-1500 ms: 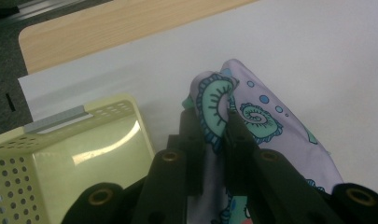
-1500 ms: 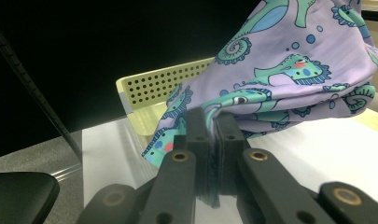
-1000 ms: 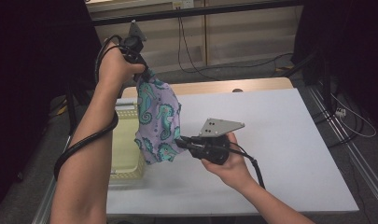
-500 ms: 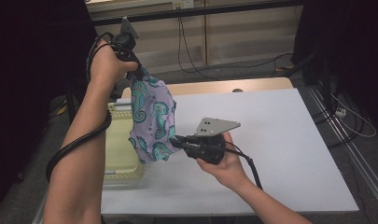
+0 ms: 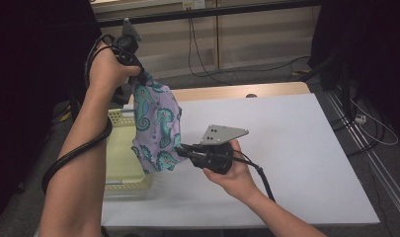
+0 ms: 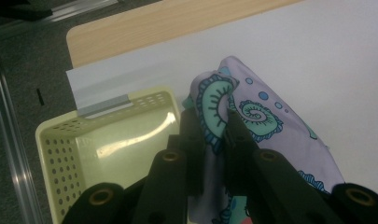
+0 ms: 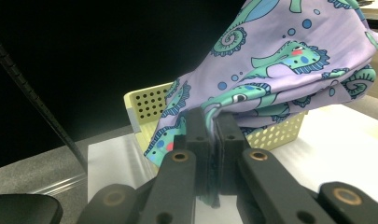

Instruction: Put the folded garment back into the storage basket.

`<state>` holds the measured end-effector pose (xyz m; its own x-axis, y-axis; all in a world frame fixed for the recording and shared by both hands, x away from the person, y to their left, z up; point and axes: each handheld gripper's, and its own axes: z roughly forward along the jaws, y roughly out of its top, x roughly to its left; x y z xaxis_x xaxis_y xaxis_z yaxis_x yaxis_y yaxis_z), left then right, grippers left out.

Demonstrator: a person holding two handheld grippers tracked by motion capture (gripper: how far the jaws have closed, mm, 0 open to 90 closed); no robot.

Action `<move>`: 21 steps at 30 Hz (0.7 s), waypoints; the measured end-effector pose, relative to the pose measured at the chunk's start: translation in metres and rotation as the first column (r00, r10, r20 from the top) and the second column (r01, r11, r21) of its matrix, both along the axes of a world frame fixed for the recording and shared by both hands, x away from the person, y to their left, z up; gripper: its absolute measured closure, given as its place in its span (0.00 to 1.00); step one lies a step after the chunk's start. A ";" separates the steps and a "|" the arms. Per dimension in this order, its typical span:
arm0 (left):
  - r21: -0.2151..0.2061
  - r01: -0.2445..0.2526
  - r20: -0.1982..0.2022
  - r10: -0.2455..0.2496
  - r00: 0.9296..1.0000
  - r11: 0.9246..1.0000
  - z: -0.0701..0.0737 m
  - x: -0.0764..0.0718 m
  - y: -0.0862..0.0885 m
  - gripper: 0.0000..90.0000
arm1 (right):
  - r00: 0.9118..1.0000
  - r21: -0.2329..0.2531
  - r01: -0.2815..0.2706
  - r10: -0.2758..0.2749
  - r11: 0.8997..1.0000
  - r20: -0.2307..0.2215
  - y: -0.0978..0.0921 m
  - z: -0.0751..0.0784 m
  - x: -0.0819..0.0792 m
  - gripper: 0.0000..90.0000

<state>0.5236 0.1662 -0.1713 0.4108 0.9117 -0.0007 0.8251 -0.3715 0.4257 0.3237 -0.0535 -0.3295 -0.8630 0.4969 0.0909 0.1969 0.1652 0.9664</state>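
Between both grippers' closed jaws hangs the cloth [image 5: 157,131], seemingly taut.

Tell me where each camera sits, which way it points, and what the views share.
High view: above the person's side, looking forward and down on the table; both forearms, left gripper and right gripper show.
Left gripper view: on the raised gripper, looking down its jaws at the cloth and basket.
Right gripper view: low, looking sideways along its jaws at the cloth's lower edge.
Shared: all three show cloth and basket.
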 end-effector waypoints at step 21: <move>0.013 -0.029 0.007 0.029 1.000 0.999 0.001 -0.001 0.017 0.90 | 1.000 -0.009 -0.020 0.020 1.000 0.008 0.019 -0.001 0.003 0.96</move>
<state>0.5226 0.1830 -0.1704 0.3840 0.9232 0.0139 0.8330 -0.3529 0.4262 0.3264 -0.0345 -0.3302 -0.8733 0.4806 0.0798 0.1860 0.1776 0.9664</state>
